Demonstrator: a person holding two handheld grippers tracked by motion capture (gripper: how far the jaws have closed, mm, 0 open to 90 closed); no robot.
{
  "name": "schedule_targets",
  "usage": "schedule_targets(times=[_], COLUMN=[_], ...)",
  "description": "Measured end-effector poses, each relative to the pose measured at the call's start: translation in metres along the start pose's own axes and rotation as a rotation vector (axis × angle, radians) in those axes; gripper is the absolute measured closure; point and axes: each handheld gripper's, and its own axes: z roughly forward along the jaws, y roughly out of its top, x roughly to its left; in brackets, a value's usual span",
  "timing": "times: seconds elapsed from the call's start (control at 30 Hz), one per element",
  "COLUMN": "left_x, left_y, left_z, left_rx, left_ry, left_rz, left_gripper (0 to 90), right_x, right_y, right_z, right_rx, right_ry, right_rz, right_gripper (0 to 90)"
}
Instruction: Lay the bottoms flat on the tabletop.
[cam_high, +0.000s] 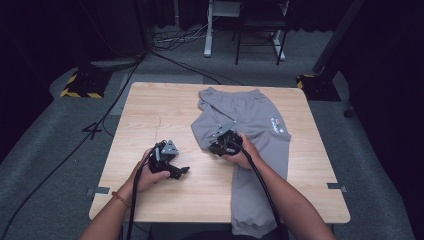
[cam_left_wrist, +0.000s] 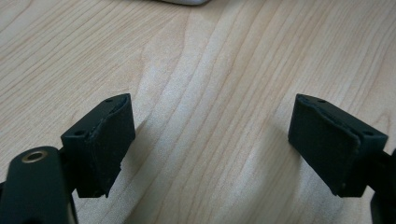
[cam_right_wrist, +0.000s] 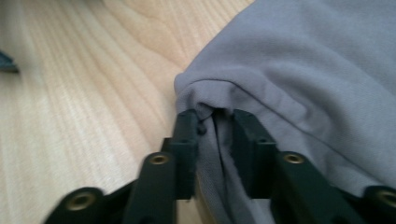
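Grey trousers (cam_high: 255, 120) lie on the right half of the wooden table (cam_high: 150, 110), one leg hanging over the front edge. My right gripper (cam_high: 216, 146) sits at their left edge. In the right gripper view it (cam_right_wrist: 215, 126) is shut on a bunched fold of the grey cloth (cam_right_wrist: 317, 70), which fills the gap between the jaws. My left gripper (cam_high: 182, 171) rests low over bare wood to the left of the trousers. Seen in the left gripper view, it (cam_left_wrist: 212, 140) is open, with wide jaws and nothing between them.
A small coloured logo (cam_high: 276, 122) marks the trousers near the right hip. Beyond the table, cables (cam_high: 175, 40) run across the grey floor. White desk legs (cam_high: 208, 30) stand at the back. Yellow-and-black taped stand bases (cam_high: 80, 85) sit at both far corners.
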Motion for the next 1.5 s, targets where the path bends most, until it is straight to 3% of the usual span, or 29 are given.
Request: schedule_targets(times=[0.07, 0.2, 0.27, 0.4, 0.43, 0.47, 0.5, 0.53, 0.6, 0.67, 0.7, 0.77, 0.8, 0.87, 0.93, 0.97, 1.0, 1.03, 1.07, 1.13, 1.17, 1.23, 1.27, 1.3, 1.37, 1.43, 1.5], left_x=[0.0, 0.0, 0.0, 0.0, 0.0, 0.0, 0.0, 0.0, 0.0, 0.0, 0.0, 0.0, 0.0, 0.0, -0.001, -0.001, -0.001, -0.001, -0.001, -0.002, -0.002, -0.002, -0.003, -0.003, -0.003, -0.003, -0.003], left_y=[0.0, 0.0, 0.0, 0.0, 0.0, 0.0, 0.0, 0.0, 0.0, 0.0, 0.0, 0.001, 0.001, 0.001, 0.001, 0.002, 0.002, 0.003, 0.003, 0.003, 0.004, 0.004, 0.004, 0.004, 0.005, 0.005, 0.005], left_z=[0.0, 0.0, 0.0, 0.0, 0.0, 0.0, 0.0, 0.0, 0.0, 0.0, 0.0, 0.001, 0.001, 0.001, 0.001, 0.002, 0.002, 0.003, 0.003, 0.003, 0.004, 0.004, 0.004, 0.004, 0.004, 0.005, 0.005], left_rx=[0.001, 0.001, 0.001, 0.001, 0.0, 0.0, 0.001, -0.001, -0.001, -0.001, -0.001, 0.001, 0.001, 0.001, 0.001, 0.0, 0.0, 0.001, 0.001, 0.0, 0.001, 0.0, 0.001, 0.001, 0.001, 0.001, 0.0], left_ry=[0.002, 0.001, 0.001, 0.002, 0.001, 0.001, 0.001, 0.001, 0.001, 0.003, 0.003, 0.0, 0.0, 0.002, 0.004, 0.003, 0.002, 0.002, 0.002, 0.004, 0.004, 0.004, 0.005, 0.005, 0.005, 0.003, 0.003], left_rz=[0.0, -0.003, -0.004, -0.001, -0.004, -0.004, -0.004, -0.005, -0.005, -0.002, -0.001, -0.004, -0.004, -0.002, -0.007, -0.005, -0.007, -0.008, -0.008, -0.008, -0.007, -0.008, -0.009, -0.009, -0.008, -0.007, -0.007], left_gripper=[15.1, 15.0, 15.0, 15.0, 15.0, 15.0, 15.0, 15.0, 15.0, 15.0, 15.0, 15.0, 15.0, 15.0, 15.0, 15.0, 15.0, 15.0, 15.0, 15.0, 15.0, 15.0, 15.0, 15.0, 15.0, 15.0, 15.0], right_x=[0.001, 0.007, 0.01, 0.016, 0.013, 0.009, 0.009, -0.003, -0.011, -0.029, -0.048, -0.069, -0.069, -0.09, -0.113, -0.121, -0.136, -0.144, -0.144, -0.155, -0.161, -0.162, -0.162, -0.161, -0.159, -0.152, -0.139], right_y=[0.004, 0.008, 0.013, 0.031, 0.039, 0.042, 0.042, 0.046, 0.045, 0.04, 0.031, 0.017, 0.017, -0.001, -0.027, -0.039, -0.061, -0.075, -0.075, -0.1, -0.121, -0.128, -0.138, -0.141, -0.142, -0.138, -0.125], right_z=[0.001, 0.001, -0.007, -0.045, -0.068, -0.079, -0.079, -0.101, -0.11, -0.125, -0.136, -0.142, -0.142, -0.146, -0.15, -0.15, -0.15, -0.148, -0.148, -0.144, -0.142, -0.141, -0.139, -0.139, -0.141, -0.148, -0.152], right_rx=[0.025, 0.029, -0.015, -0.177, -0.256, -0.294, -0.294, -0.347, -0.363, -0.393, -0.398, -0.386, -0.386, -0.363, -0.348, -0.328, -0.279, -0.255, -0.255, -0.193, -0.154, -0.126, -0.063, -0.053, -0.068, -0.125, -0.205], right_ry=[-0.043, -0.053, -0.036, -0.019, -0.027, -0.037, -0.037, -0.074, -0.1, -0.149, -0.214, -0.279, -0.279, -0.343, -0.376, -0.398, -0.457, -0.47, -0.47, -0.498, -0.51, -0.516, -0.558, -0.563, -0.561, -0.541, -0.456], right_rz=[-0.025, -0.059, -0.062, -0.048, -0.026, -0.01, -0.01, 0.023, 0.042, 0.106, 0.17, 0.239, 0.239, 0.307, 0.41, 0.445, 0.496, 0.538, 0.538, 0.597, 0.646, 0.647, 0.633, 0.635, 0.619, 0.575, 0.511], right_gripper=[85.2, 86.3, 86.5, 86.5, 86.5, 86.6, 86.6, 86.5, 86.5, 86.4, 86.3, 86.2, 86.2, 86.2, 86.2, 86.1, 85.4, 84.6, 84.6, 81.2, 78.5, 75.7, 62.4, 59.5, 58.2, 53.9, 52.9])
